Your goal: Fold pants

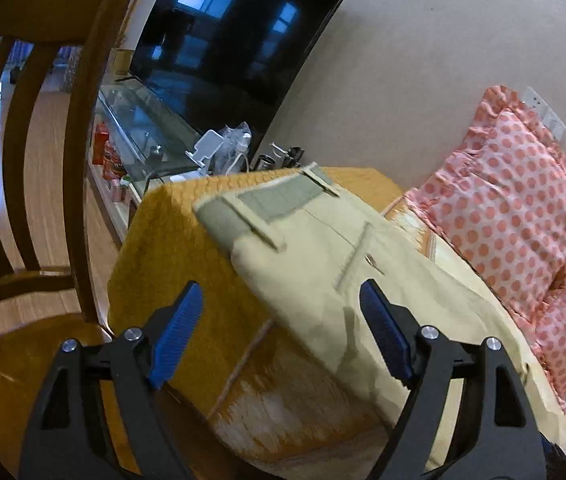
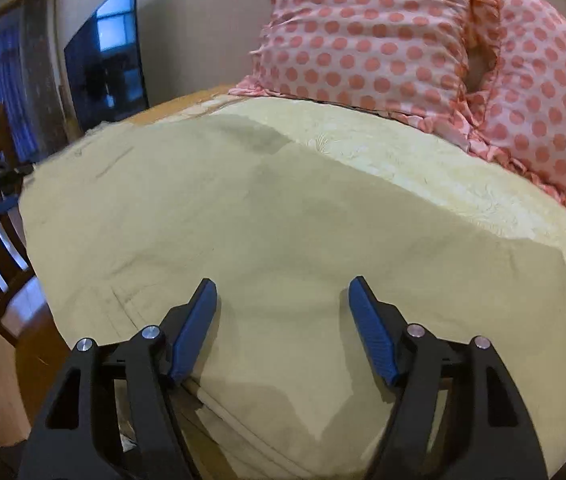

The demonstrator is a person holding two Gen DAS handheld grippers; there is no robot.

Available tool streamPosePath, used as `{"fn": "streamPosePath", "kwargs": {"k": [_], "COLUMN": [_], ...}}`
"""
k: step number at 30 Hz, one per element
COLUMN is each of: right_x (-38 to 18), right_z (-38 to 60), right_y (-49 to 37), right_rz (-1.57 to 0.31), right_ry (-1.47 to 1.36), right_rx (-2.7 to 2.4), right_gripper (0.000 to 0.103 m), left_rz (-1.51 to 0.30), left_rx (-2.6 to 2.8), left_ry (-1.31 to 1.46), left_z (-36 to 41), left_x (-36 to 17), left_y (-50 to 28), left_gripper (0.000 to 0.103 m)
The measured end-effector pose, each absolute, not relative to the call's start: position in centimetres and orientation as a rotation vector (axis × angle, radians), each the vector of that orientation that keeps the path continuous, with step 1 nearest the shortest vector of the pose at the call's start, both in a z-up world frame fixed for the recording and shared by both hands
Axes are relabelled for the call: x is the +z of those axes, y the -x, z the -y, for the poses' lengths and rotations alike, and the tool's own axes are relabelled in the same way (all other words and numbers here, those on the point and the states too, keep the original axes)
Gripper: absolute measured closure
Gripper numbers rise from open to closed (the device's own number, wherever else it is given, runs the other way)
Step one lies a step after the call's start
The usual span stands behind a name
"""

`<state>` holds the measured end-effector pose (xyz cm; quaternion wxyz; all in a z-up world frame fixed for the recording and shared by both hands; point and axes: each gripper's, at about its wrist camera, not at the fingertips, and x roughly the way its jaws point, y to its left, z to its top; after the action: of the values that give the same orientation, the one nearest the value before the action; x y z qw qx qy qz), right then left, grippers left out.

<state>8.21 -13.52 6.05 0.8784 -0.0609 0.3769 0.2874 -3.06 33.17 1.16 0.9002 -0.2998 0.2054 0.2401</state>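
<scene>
Beige pants (image 1: 323,256) lie flat on an orange-and-cream padded cover (image 1: 171,240). Their waistband with grey lining and belt loops (image 1: 279,200) is at the far end in the left wrist view. My left gripper (image 1: 281,300) is open and empty, hovering above the pants' near edge and the orange cover. In the right wrist view the pants (image 2: 243,232) spread across the frame, a hem edge near the bottom. My right gripper (image 2: 283,292) is open and empty, just above the fabric.
Pink polka-dot pillows (image 1: 523,216) lie along the far right side, also in the right wrist view (image 2: 403,40). A wooden chair (image 1: 43,160) stands to the left. A TV (image 1: 243,32) and a glass stand with clutter (image 1: 143,136) are behind.
</scene>
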Motion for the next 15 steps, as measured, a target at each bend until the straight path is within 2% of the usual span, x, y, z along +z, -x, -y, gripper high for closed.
{"fn": "streamPosePath", "kwargs": {"k": [8,15], "right_x": [6.0,6.0], "right_z": [13.5,12.9], "right_y": [-7.0,-7.2], "right_rz": [-0.755,-0.745], "right_ry": [0.121,0.119], "right_rx": [0.607,0.620], "right_gripper": [0.027,0.020], "left_rz": [-0.431,-0.423], "left_rx": [0.545,0.491], "left_ry": [0.609,0.546], "left_z": [-35.9,-31.8], "left_x": [1.3,1.3], "left_y": [-0.1,-0.2], "left_gripper": [0.021,0.020]}}
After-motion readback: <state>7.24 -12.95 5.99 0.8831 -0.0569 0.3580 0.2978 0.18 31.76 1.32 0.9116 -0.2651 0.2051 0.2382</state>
